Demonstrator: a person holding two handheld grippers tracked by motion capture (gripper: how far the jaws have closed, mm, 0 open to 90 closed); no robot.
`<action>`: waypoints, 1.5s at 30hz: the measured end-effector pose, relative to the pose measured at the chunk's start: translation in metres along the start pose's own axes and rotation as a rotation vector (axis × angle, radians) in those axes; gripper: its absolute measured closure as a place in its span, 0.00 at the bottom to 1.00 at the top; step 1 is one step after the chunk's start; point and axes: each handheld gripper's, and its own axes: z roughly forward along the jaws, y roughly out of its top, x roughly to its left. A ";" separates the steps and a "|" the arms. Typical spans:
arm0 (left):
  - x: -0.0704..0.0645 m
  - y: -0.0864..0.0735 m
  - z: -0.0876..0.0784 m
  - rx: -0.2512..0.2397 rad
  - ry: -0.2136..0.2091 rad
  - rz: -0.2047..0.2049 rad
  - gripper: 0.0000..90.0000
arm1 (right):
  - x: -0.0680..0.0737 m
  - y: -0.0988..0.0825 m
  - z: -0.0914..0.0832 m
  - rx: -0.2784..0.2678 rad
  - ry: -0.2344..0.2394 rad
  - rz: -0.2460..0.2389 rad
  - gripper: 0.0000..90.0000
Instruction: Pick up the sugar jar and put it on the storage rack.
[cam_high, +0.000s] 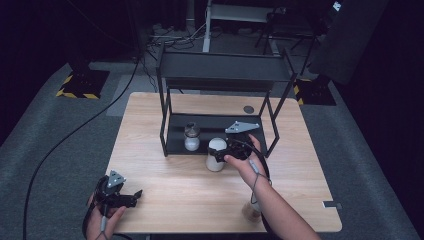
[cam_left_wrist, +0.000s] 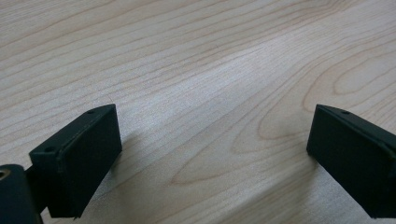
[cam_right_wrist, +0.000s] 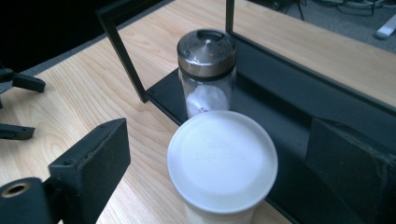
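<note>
Two jars are seen at the black rack (cam_high: 172, 70): a white-lidded jar (cam_right_wrist: 222, 161) just in front of its lower shelf, a shaker (cam_right_wrist: 207, 70) on that shelf behind it. The right gripper (cam_right_wrist: 224, 163) is spread around the white-lidded jar, pads not pressing. The left gripper (cam_left_wrist: 210, 154), well apart from the rack, is held spread over bare table (cam_left_wrist: 196, 70).

The high view looks down and forward over my table (cam_high: 165, 190). My left gripper view skims the wood closely. My right gripper view, also close, shares the rack (cam_right_wrist: 299, 93) and jars.
</note>
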 end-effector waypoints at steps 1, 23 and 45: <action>0.000 0.000 0.000 -0.001 0.000 0.000 0.03 | 0.000 0.000 0.002 0.006 0.000 0.002 0.08; 0.000 0.000 0.000 0.000 0.000 0.000 0.03 | 0.003 0.009 0.026 0.157 -0.015 -0.019 0.33; 0.000 0.000 0.000 0.000 0.000 0.000 0.03 | 0.009 0.027 0.016 0.182 -0.016 -0.077 0.37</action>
